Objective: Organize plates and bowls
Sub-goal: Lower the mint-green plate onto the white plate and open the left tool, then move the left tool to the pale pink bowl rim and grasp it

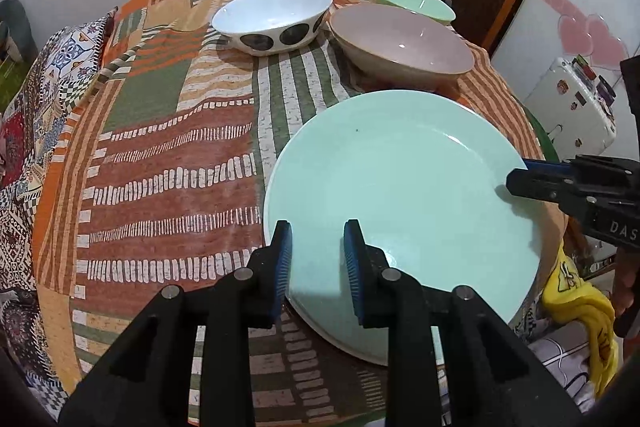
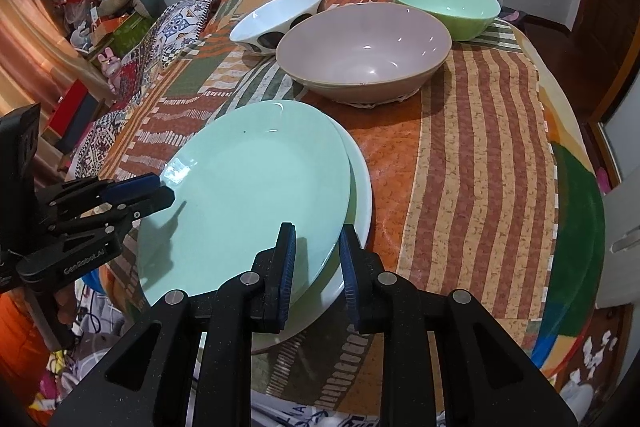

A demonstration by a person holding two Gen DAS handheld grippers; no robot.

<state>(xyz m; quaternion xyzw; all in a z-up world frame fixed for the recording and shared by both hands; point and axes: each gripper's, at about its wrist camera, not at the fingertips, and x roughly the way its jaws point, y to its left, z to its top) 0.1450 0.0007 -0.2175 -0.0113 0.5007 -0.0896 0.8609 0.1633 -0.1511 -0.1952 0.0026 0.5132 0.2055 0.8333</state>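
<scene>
Patchwork cloth in orange, green and cream stripes covers the round tabletop (image 2: pixel 480 147), and it looks rough and a little wrinkled. At the near edge lies a mint-green round ceramic plate (image 2: pixel 248 195), resting on top of a white plate (image 2: pixel 362 195) whose rim shows on one side.

The left gripper (image 1: pixel 318 267) has its fingers (image 1: pixel 282 267) nearly closed on the near rim of the green plate, one pad above and one below. The right gripper (image 2: pixel 316 271) has narrow fingers too, at the rim where the two plates overlap; it appears to pinch the green plate's edge, but I cannot tell this for sure.

Farther back stand three bowls: a white bowl with black dots (image 2: pixel 280 19), a wide dusty-pink glazed bowl (image 2: pixel 364 51) and a light green bowl (image 2: pixel 444 7).

I think the plate is stiff, rather heavy and breakable, and its glaze is smooth and slippery. The thin rim is the only good place to hold it, on two opposite sides, keeping it flat so that it does not slide out.
</scene>
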